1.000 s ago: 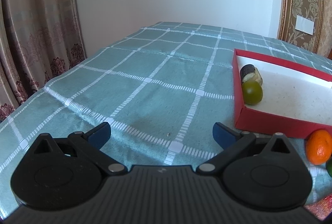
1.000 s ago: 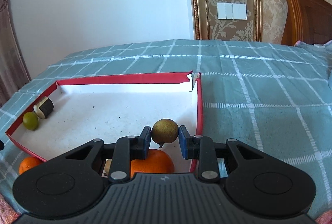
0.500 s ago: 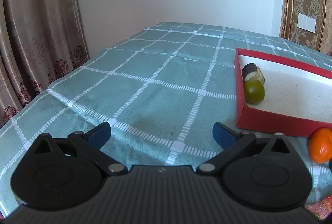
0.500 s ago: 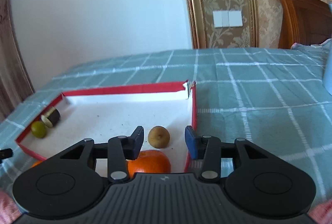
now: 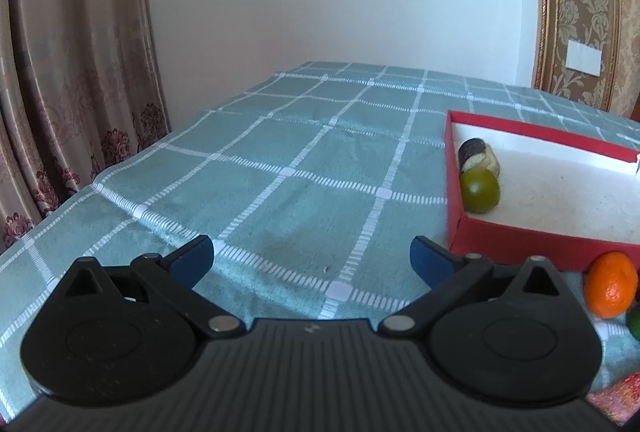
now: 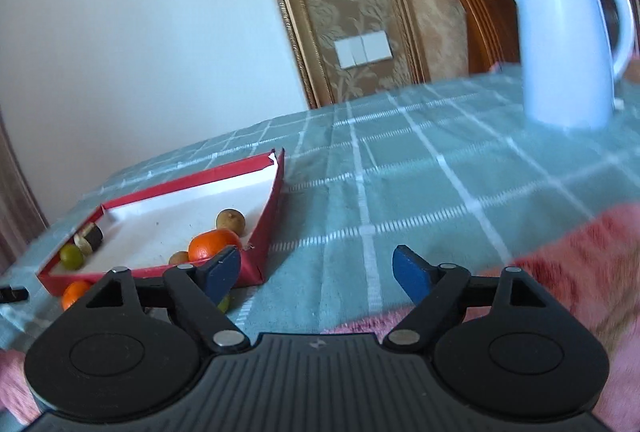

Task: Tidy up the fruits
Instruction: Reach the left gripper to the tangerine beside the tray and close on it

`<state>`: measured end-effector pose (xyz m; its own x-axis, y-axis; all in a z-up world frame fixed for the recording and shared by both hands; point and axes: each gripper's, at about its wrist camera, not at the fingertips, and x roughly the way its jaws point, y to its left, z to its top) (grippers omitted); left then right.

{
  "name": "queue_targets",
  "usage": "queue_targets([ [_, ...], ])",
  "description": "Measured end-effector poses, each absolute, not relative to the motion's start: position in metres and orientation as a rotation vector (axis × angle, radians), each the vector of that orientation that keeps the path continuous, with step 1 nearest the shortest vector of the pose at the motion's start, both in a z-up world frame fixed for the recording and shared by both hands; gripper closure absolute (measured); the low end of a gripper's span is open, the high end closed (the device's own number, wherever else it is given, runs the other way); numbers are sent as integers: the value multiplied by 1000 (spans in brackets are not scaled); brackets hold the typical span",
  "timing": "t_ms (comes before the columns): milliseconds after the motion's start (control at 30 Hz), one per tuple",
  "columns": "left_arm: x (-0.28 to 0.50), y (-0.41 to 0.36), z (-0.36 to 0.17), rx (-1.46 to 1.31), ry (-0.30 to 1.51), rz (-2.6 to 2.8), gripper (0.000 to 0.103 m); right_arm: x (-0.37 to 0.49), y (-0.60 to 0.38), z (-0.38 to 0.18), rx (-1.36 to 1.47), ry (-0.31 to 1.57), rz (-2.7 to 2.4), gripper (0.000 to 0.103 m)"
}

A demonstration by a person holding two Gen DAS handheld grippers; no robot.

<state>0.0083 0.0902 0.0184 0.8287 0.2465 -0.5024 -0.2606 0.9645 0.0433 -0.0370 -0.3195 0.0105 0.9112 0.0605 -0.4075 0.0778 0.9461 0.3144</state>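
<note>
A red box [image 6: 264,228] with a white floor lies on the checked tablecloth. In it are a brown round fruit [image 6: 231,221], an orange [image 6: 212,243], a smaller brown fruit [image 6: 179,257], a green fruit [image 6: 72,256] and a dark-skinned piece [image 6: 91,235]. An orange [image 6: 75,292] lies outside the box's near wall. My right gripper [image 6: 316,274] is open and empty, to the right of the box. My left gripper [image 5: 310,260] is open and empty over bare cloth, left of the box [image 5: 520,244]. There the green fruit [image 5: 479,191], the dark piece [image 5: 476,155] and the outside orange [image 5: 610,284] show.
A white kettle [image 6: 568,40] stands on the table at the far right. A pink cloth [image 6: 580,264] lies at the near right edge. A curtain [image 5: 60,92] hangs left of the table. A green fruit [image 5: 634,320] peeks in at the left wrist view's right edge.
My right gripper opened and let the brown fruit go into the box, then drew back and swung right, bringing the kettle into view. My left gripper rose slightly.
</note>
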Motion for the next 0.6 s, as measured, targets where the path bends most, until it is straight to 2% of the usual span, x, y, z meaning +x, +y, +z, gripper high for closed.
queue_targets([
  [67,6,88,19,-17,521,251,0,-35,-322,7,352,446,-20,10],
  [400,-22,16,49,130,383,-1,0,-35,-326,1,382,477,-16,10],
  [600,-5,-20,40,236,433,-40,0,-36,-331,0,421,467,-10,10],
])
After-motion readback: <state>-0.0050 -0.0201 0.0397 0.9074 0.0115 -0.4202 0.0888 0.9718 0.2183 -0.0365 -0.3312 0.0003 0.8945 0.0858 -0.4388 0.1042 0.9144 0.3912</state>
